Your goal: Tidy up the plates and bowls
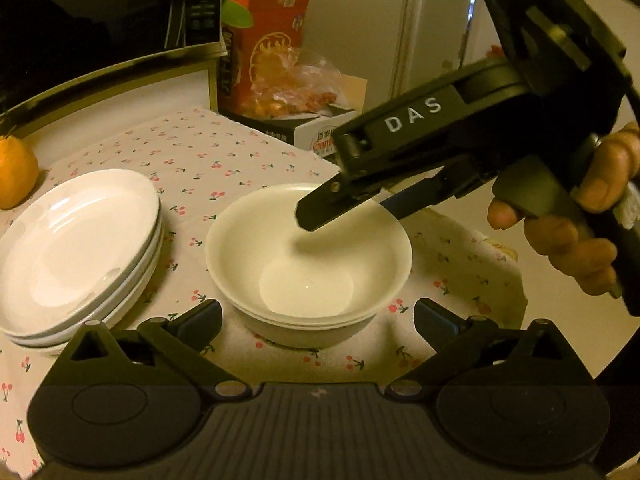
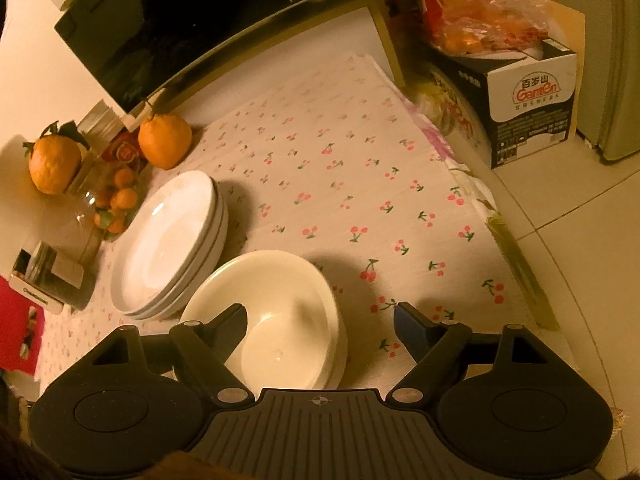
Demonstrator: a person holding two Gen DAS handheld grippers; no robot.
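Observation:
A stack of white bowls point(image 1: 308, 256) stands on the cherry-print tablecloth point(image 1: 224, 160), with a stack of white plates point(image 1: 76, 248) to its left. My left gripper point(image 1: 318, 316) is open and empty, its fingers on either side of the bowl stack's near edge. My right gripper point(image 1: 344, 208) reaches in from the right; one finger is over the top bowl's far rim and inside, the other outside. In the right wrist view the right gripper point(image 2: 320, 320) is open, straddling the right rim of the bowls point(image 2: 272, 312), with the plates point(image 2: 172, 240) behind.
Oranges point(image 2: 165, 142) and a glass jar of small fruit point(image 2: 114, 204) stand left of the plates. A microwave point(image 1: 100, 12) stands at the back. A red box point(image 1: 264, 40) and a carton point(image 2: 532, 108) sit beyond the table's right edge.

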